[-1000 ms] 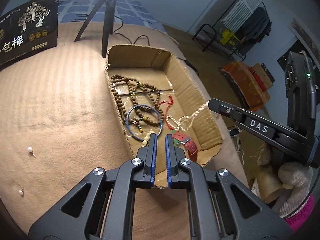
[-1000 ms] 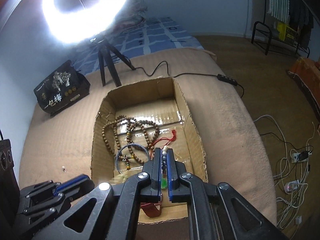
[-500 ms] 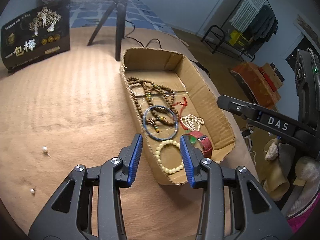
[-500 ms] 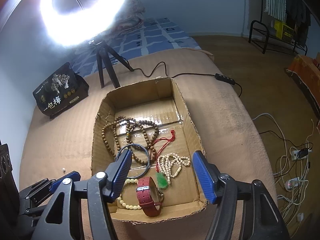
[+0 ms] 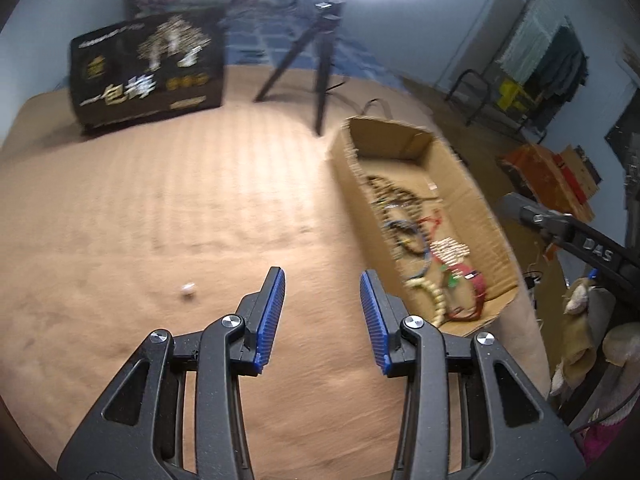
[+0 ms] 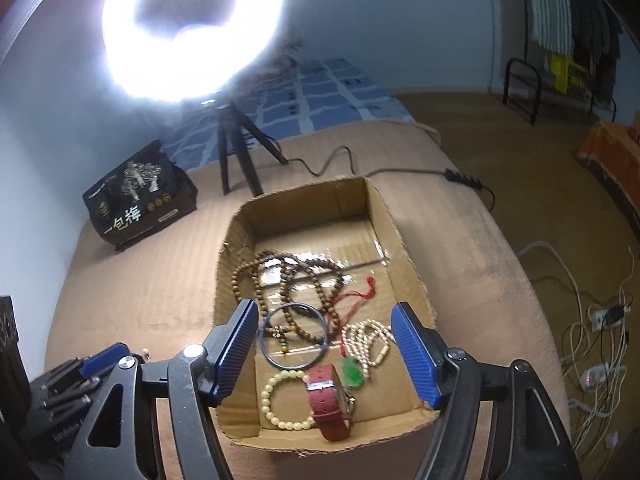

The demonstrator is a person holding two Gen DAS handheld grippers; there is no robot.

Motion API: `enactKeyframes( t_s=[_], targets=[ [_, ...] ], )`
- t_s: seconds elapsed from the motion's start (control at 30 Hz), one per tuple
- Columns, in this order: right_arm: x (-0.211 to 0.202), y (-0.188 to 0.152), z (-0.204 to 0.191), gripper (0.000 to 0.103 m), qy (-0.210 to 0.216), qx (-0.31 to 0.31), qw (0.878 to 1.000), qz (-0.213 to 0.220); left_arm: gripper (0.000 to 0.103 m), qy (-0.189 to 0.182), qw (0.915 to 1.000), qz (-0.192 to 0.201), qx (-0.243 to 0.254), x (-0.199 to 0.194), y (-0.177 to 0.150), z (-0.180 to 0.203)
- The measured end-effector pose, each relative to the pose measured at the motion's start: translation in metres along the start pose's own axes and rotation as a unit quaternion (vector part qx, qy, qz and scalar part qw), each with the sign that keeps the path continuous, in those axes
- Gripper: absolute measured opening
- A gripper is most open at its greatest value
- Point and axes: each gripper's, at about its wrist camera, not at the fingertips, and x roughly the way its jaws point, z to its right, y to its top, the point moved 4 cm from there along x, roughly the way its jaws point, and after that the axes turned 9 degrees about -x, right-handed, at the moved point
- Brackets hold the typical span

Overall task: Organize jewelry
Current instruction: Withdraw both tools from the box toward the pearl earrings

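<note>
A shallow cardboard box [image 6: 404, 248] on the tan bed cover holds brown bead strands [image 6: 296, 272], a blue bangle [image 6: 294, 336], a white bead necklace with a green pendant [image 6: 366, 342], a cream bead bracelet [image 6: 282, 400] and a red-strapped watch [image 6: 328, 400]. My right gripper [image 6: 324, 340] hangs open and empty above the box's near end. My left gripper [image 5: 322, 284] is open and empty over the bed cover, left of the box [image 5: 476, 200]. A small white pearl earring [image 5: 187, 289] lies on the cover just left of it.
A black printed bag [image 5: 148, 68] stands at the back left. A ring light on a tripod [image 6: 236, 148] stands behind the box, its cable [image 6: 400, 170] running right. The bed edge drops off to the right, with cables on the floor [image 6: 592, 332].
Both grippers opened and let their bead jewelry drop into the box. My left gripper then swung left, away from the box toward the earring. My right gripper opened wider and rose slightly.
</note>
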Motion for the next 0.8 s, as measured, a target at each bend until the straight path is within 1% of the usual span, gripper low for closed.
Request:
enactKeyframes(
  t_s=[0.13,0.27,0.37,0.57,0.63,0.7,0.8],
  targets=[
    [0.0,0.001,-0.021,0.08,0.015,-0.024,1.0,0.01,0.039,0.023,0.9996,-0.004,-0.014,-0.009,0.0,-0.03],
    [0.003,0.002,-0.044,0.082,0.039,-0.039,0.998,0.0,0.039,0.039,0.999,0.005,-0.023,-0.023,0.0,-0.057],
    [0.007,0.003,-0.06,0.082,0.049,-0.051,0.997,-0.007,0.039,0.046,0.9986,0.01,-0.026,-0.033,-0.002,-0.077],
    [0.015,0.001,-0.095,0.082,0.084,-0.079,0.993,-0.018,0.039,0.052,0.9981,0.015,-0.029,-0.05,-0.011,-0.108],
    [0.017,0.0,-0.104,0.08,0.09,-0.084,0.992,-0.02,0.039,0.05,0.9983,0.014,-0.025,-0.054,-0.015,-0.114],
    [0.021,-0.001,-0.115,0.073,0.102,-0.089,0.991,-0.023,0.039,0.05,0.9985,0.013,-0.02,-0.056,-0.018,-0.118],
    [0.024,-0.002,-0.126,0.069,0.115,-0.092,0.989,-0.024,0.039,0.045,0.9988,0.011,-0.016,-0.059,-0.025,-0.122]
  ],
)
